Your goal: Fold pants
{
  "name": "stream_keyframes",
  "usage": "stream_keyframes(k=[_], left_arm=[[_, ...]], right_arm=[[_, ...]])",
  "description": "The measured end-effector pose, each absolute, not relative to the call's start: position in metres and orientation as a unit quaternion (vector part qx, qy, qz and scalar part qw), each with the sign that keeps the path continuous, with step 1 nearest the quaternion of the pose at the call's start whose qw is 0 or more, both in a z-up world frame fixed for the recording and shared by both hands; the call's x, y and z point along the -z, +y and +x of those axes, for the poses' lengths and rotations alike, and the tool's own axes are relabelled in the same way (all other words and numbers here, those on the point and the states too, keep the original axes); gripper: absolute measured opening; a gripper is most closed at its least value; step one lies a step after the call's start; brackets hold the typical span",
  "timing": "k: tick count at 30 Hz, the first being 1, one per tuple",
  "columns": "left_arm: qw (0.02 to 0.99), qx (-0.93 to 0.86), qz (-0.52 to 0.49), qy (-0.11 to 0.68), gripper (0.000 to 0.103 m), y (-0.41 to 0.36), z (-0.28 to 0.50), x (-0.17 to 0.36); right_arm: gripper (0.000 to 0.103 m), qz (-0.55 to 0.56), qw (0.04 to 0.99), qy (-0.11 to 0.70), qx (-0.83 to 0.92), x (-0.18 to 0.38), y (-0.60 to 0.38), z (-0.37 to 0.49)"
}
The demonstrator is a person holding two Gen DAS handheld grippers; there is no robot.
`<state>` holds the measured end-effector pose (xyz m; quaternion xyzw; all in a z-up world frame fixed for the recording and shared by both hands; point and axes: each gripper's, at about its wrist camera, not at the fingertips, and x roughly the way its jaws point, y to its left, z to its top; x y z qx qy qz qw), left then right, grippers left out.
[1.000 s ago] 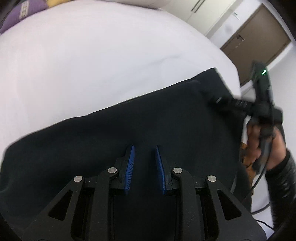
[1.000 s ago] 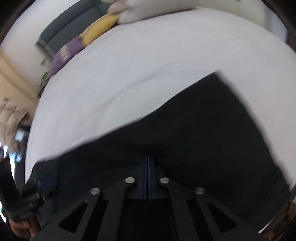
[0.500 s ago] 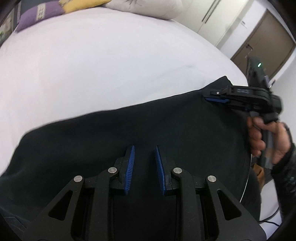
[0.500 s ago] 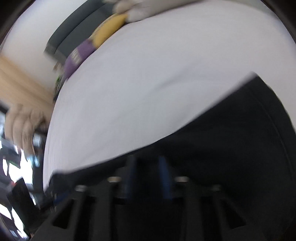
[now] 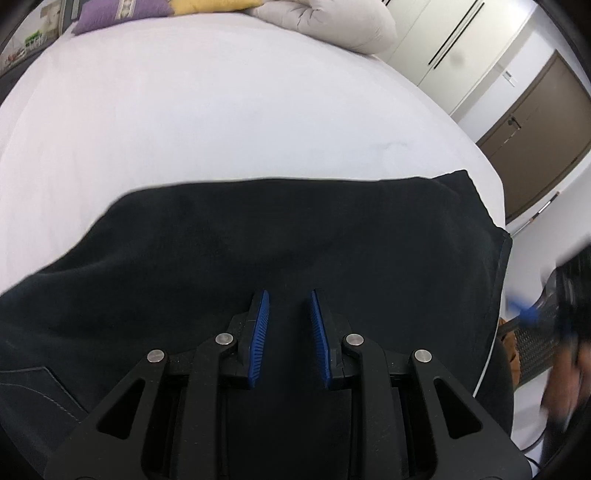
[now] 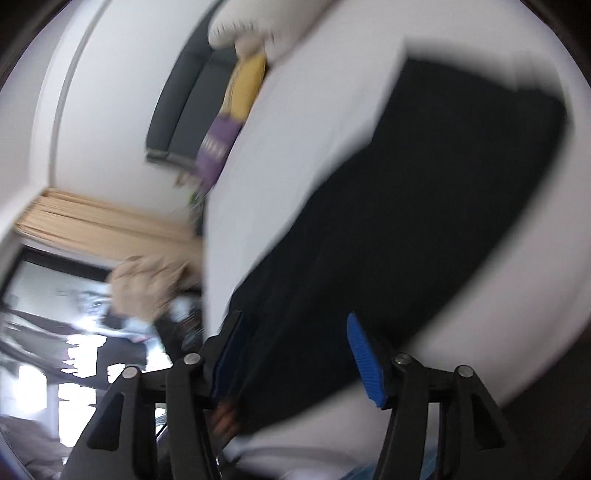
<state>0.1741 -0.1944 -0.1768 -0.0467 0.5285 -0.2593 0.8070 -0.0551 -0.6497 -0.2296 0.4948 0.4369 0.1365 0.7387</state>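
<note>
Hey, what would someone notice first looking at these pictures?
The black pants spread across the near part of the white bed. The open left tongs hang over them, blue pads apart. Yellow and purple cushions lie at the bed's far end.

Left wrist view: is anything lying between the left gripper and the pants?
Nothing visible. The left gripper sits open directly over the black pants on the white bed, with only bare fabric between its fingers.

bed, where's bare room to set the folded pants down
The white sheet is bare between the black pants and the pillows at the head. The near edge is crowded by the pants and both open grippers.
</note>
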Motion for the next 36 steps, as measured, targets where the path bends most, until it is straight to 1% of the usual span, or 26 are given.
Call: stream_keyframes(k=[1, 4, 10, 11, 17, 24, 25, 26, 27, 28, 29, 36], left_arm=[[0.806, 0.26, -0.051, 0.529, 0.022, -0.196, 0.175, 0.182], [0.805, 0.259, -0.053, 0.531, 0.022, -0.195, 0.174, 0.183], [0.805, 0.258, -0.052, 0.531, 0.022, -0.194, 0.174, 0.182], [0.805, 0.259, -0.058, 0.531, 0.022, -0.174, 0.173, 0.178], [0.805, 0.261, -0.055, 0.53, 0.022, -0.167, 0.171, 0.176], [0.804, 0.262, -0.06, 0.53, 0.022, -0.154, 0.171, 0.174], [0.805, 0.261, -0.057, 0.53, 0.022, -0.155, 0.171, 0.174], [0.805, 0.261, -0.056, 0.53, 0.022, -0.156, 0.171, 0.174], [0.805, 0.261, -0.056, 0.53, 0.022, -0.156, 0.171, 0.174], [0.805, 0.261, -0.056, 0.53, 0.022, -0.156, 0.171, 0.174], [0.805, 0.261, -0.056, 0.53, 0.022, -0.156, 0.171, 0.174], [0.806, 0.26, -0.056, 0.53, 0.022, -0.16, 0.168, 0.172]], right_arm=[[0.046, 0.513, 0.723, 0.44, -0.145, 0.237, -0.638, -0.062], [0.043, 0.554, 0.689, 0.436, -0.168, 0.255, -0.608, -0.076], [0.043, 0.566, 0.657, 0.467, -0.172, 0.278, -0.58, -0.061], [0.043, 0.574, 0.652, 0.464, -0.175, 0.281, -0.581, -0.06], [0.043, 0.582, 0.635, 0.48, -0.17, 0.294, -0.575, -0.06], [0.043, 0.593, 0.625, 0.479, -0.168, 0.299, -0.577, -0.069], [0.041, 0.591, 0.628, 0.478, -0.167, 0.3, -0.574, -0.066], [0.03, 0.587, 0.631, 0.479, -0.166, 0.3, -0.573, -0.064], [0.023, 0.582, 0.633, 0.482, -0.167, 0.301, -0.571, -0.061], [0.006, 0.578, 0.633, 0.488, -0.165, 0.303, -0.569, -0.059], [0.002, 0.576, 0.632, 0.493, -0.161, 0.306, -0.569, -0.059], [0.001, 0.571, 0.642, 0.488, -0.154, 0.305, -0.573, -0.078]])
